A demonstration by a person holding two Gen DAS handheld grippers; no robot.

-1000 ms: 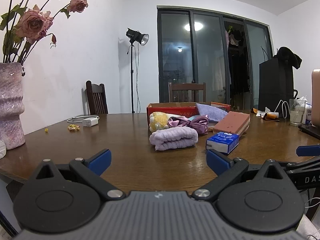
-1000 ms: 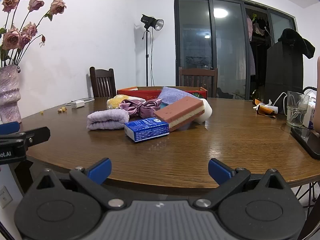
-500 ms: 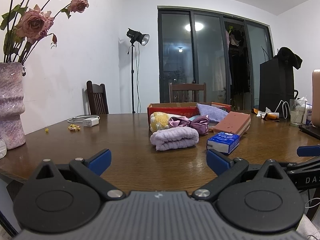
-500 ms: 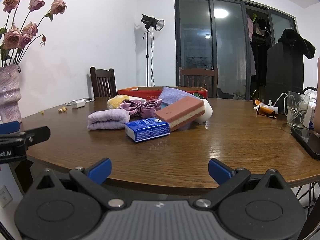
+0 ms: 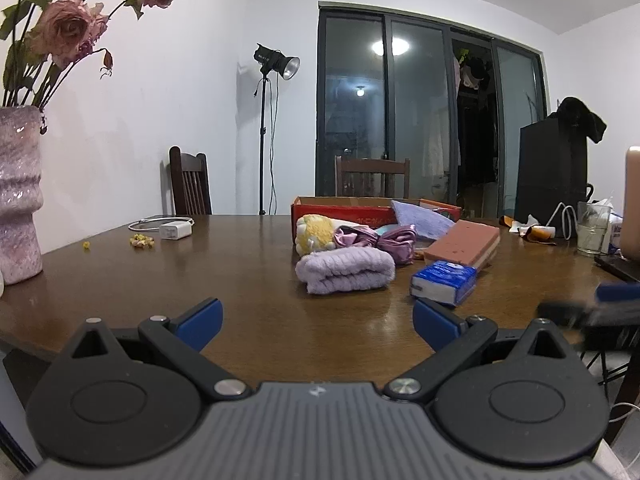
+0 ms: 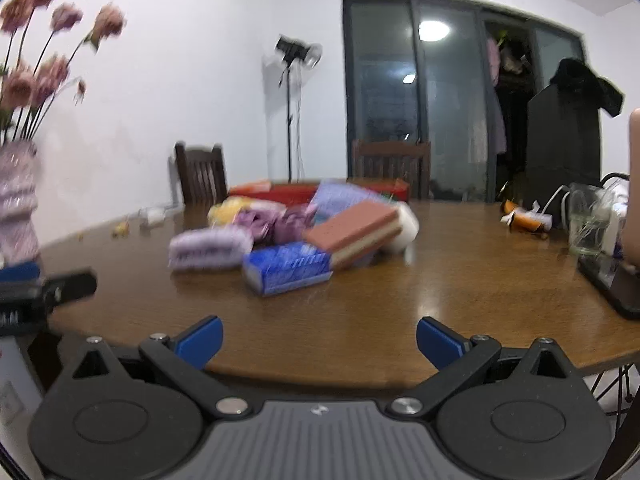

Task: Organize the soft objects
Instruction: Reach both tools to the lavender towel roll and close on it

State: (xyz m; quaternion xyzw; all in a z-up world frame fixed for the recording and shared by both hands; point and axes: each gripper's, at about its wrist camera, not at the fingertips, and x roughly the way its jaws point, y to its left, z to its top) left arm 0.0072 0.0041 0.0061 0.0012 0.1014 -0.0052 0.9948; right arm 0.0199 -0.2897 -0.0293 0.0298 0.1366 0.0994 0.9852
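Towel (image 5: 346, 270) ahead of open left tool (image 5: 316, 318), apart.

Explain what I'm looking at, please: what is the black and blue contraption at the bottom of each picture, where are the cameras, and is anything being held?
There is no robot here. A person holds one hand-held claw in each hand, and a wide-angle camera on each looks forward along its two blue-tipped fingers. One picture comes from the left claw, the other, blurred, from the right claw. Both are open and hold nothing. On the wooden table lies a pile: a folded purple towel, a blue tissue pack, a pink sponge, a shiny purple bow, a yellow plush toy and a red box behind them. A vase of roses stands at the left.
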